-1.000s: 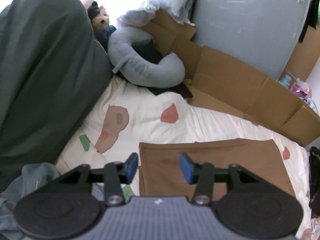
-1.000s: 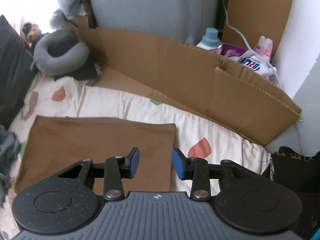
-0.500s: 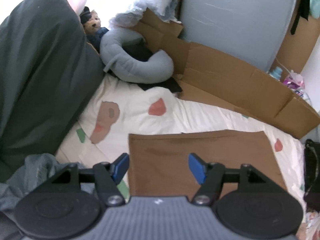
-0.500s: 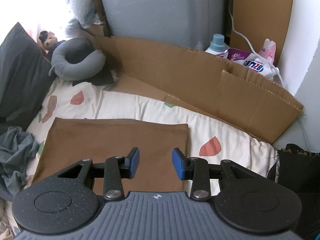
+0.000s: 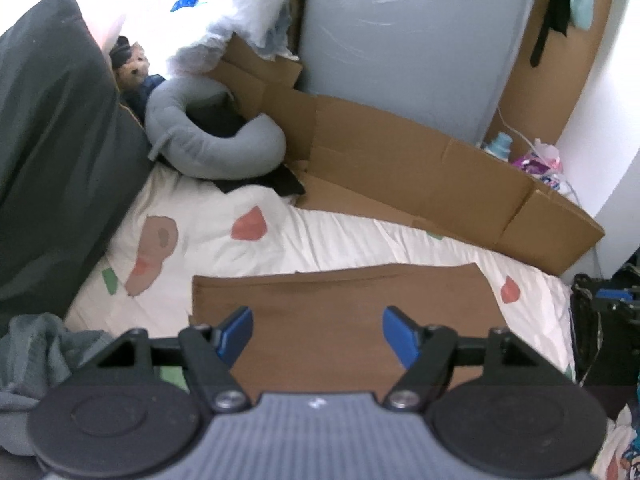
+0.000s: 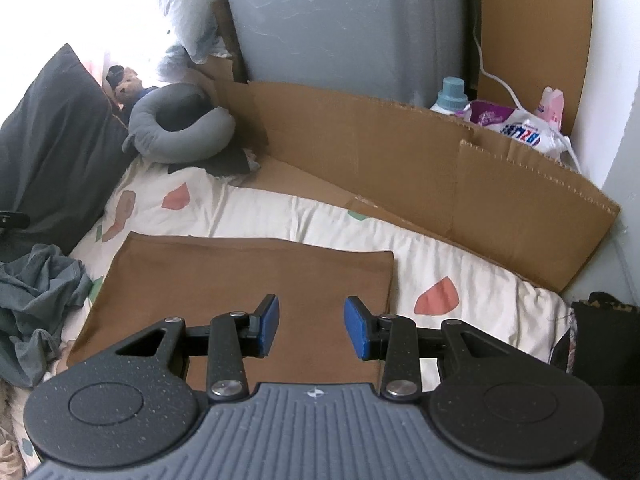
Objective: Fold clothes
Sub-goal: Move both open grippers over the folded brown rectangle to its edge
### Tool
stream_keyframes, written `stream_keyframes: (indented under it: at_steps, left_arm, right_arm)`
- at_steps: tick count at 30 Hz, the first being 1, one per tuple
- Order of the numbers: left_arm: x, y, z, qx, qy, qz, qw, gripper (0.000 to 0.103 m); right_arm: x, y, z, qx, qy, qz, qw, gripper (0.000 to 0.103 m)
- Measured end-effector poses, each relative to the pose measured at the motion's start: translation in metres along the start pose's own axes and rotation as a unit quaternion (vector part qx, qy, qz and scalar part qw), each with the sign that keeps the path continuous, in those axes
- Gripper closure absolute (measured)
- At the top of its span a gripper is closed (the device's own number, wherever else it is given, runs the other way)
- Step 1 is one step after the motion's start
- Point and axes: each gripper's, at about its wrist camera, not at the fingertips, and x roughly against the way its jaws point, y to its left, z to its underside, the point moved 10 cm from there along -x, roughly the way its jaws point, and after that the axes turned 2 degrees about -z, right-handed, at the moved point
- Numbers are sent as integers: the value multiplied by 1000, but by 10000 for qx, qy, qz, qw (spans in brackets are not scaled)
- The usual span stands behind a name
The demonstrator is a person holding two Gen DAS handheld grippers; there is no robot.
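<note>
Folded brown cloth (image 6: 240,280) flat on bed, L gripper (image 5: 317,334) jaws opening, empty

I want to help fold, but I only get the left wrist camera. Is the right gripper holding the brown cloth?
Observer: No. The right gripper is open, with nothing between its pads. The cloth lies flat on the bed.
Operator: Is there anything else to fold?
Observer: Yes. Your view clips it, but a crumpled grey garment lies in a heap just left of the cloth, not folded yet.
</note>
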Motion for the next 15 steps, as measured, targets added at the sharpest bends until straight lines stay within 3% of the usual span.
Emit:
stream_keyframes:
  at_steps: [9,15]
  left_arm:
    - [-38,-26,35,-289,-138,260,9991,29]
    - [-68,-51,67,-549,7,477,9974,29]
  right_arm:
    - [-28,-6,50,170,59,102,9998,60]
    - [-48,-9,84,147,115,52,9998,60]
